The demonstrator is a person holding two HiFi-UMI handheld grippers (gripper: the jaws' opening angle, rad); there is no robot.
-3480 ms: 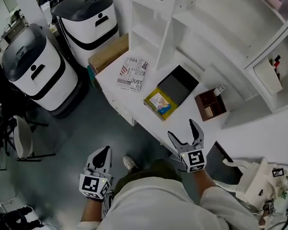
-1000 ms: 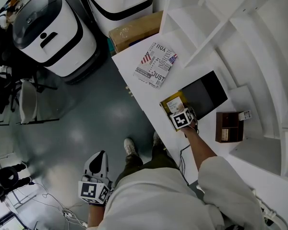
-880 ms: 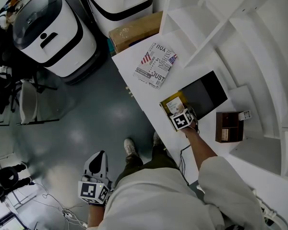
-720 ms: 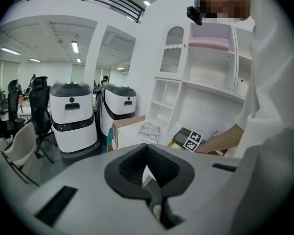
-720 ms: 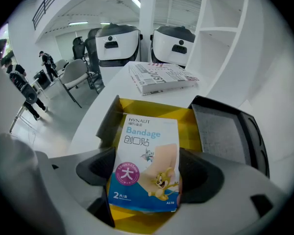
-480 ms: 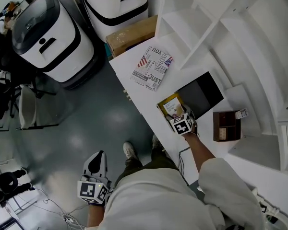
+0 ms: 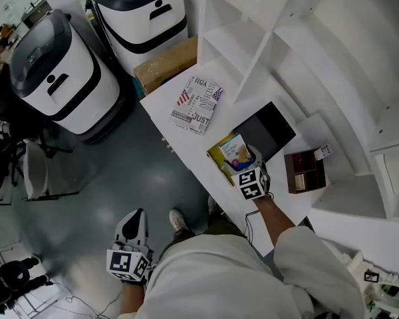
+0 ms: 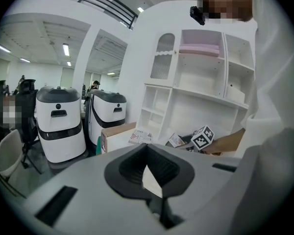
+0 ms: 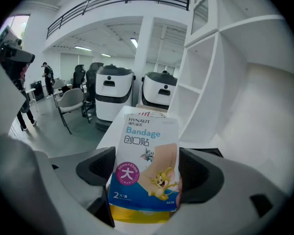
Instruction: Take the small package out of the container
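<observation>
The small package [image 9: 147,165], a white and blue bandage pack, stands upright between the jaws of my right gripper [image 9: 146,182], which is shut on it. A strip of the yellow container [image 9: 137,215] shows just under its lower edge. In the head view the right gripper [image 7: 248,168] sits at the table's front edge, holding the package [image 7: 234,149] over the yellow container [image 7: 217,159]. My left gripper [image 7: 134,223] hangs low beside my body, away from the table. In its own view the left gripper [image 8: 147,173] is shut with nothing in it.
A black tray [image 7: 265,129] lies right behind the container and a brown box [image 7: 304,173] to its right. A printed magazine [image 7: 197,104] lies further left on the white table [image 7: 186,135]. A cardboard box [image 7: 165,64] and two white bins [image 7: 50,72] stand beyond.
My right gripper went from open above the table edge to the yellow container and shut on the package. The package now stands up out of the container. The left gripper stayed put.
</observation>
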